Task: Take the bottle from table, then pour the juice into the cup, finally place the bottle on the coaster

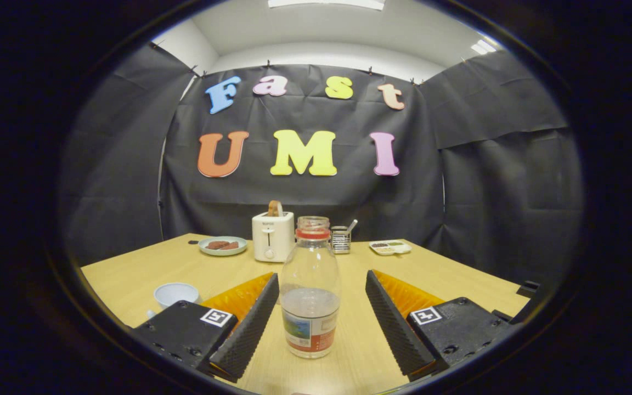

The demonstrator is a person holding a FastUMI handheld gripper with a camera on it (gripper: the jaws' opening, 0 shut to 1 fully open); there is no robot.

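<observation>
- Gripper (316, 315) spread wide over the wooden table (458, 280), fingers either side of the bottle (311, 285) w/ clear gaps both sides; holding nothing, touching nothing.
- Bottle: clear plastic, upright, cap off, red ring at the neck, colourless liquid abt a third up, printed label round the base.
- Bottle stands between the fingers, at 12 o'clock from the gripper's centre, nr the finger mid-length.
- Pale cup (176, 294) at 9 o'clock of bottle, just beyond left finger, upright on table.
- Farther back at 12 o'clock: white toaster (272, 237) w/ a slice up; plate (223, 246) at 11; metal rack (341, 240) and small tray (390, 247) toward 1.
</observation>
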